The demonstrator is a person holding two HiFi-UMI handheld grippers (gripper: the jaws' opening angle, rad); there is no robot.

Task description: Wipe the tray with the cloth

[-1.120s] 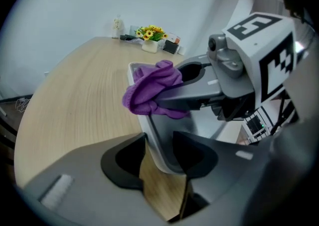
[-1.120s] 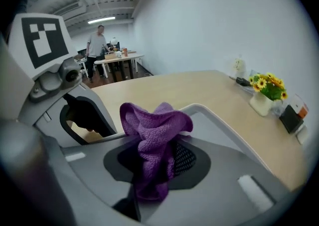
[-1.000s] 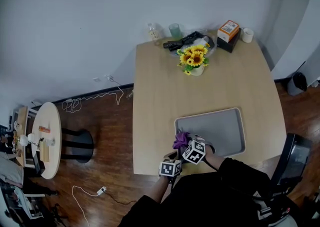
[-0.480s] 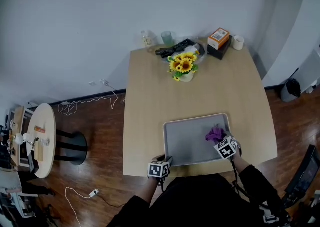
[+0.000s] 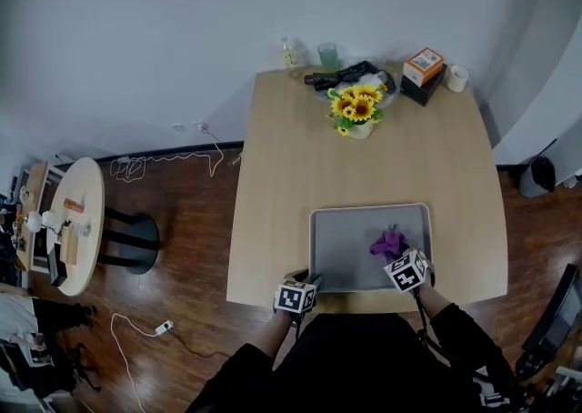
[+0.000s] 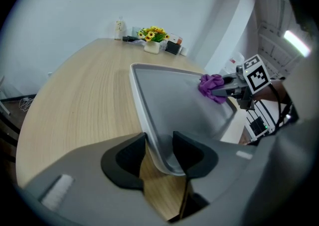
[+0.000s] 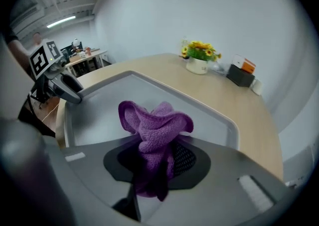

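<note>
- Sideways went the purple cloth (image 5: 388, 242). A second ago it was at the left end of the tray (image 5: 350, 229), right next to the left gripper (image 5: 309, 279). Now it sits near the right end, close to the near rim.
- The right gripper (image 5: 395, 255) took it there. Its jaws are squeezed tight on the cloth. The cloth bunches up and pokes out in front of them like a little flower.
- Most of that slide came first. Half a second ago the cloth was already at the right end, so the swipe looks nearly over.
- The left gripper has not moved. It pinches the rim at the near left corner of the tray, with one jaw outside the rim and one jaw inside. That keeps the tray from sliding while the other gripper rubs.
- The tray still lies flat on the wooden table (image 5: 291, 175), by the edge closest to the person.
- What this means: I think one swipe along the near part of the tray is done, from left to right.
- The far part of the tray was not crossed in this swipe, so more swipes are probably needed there.
- The tray floor looks plain grey all over. I cannot see any dirt or wet marks, so I cannot tell how clean it is.
- A good next move would be to slide the cloth back to the left, a bit farther from the person. The cloth should stay down on the tray floor, and the left gripper should keep its pinch.
</note>
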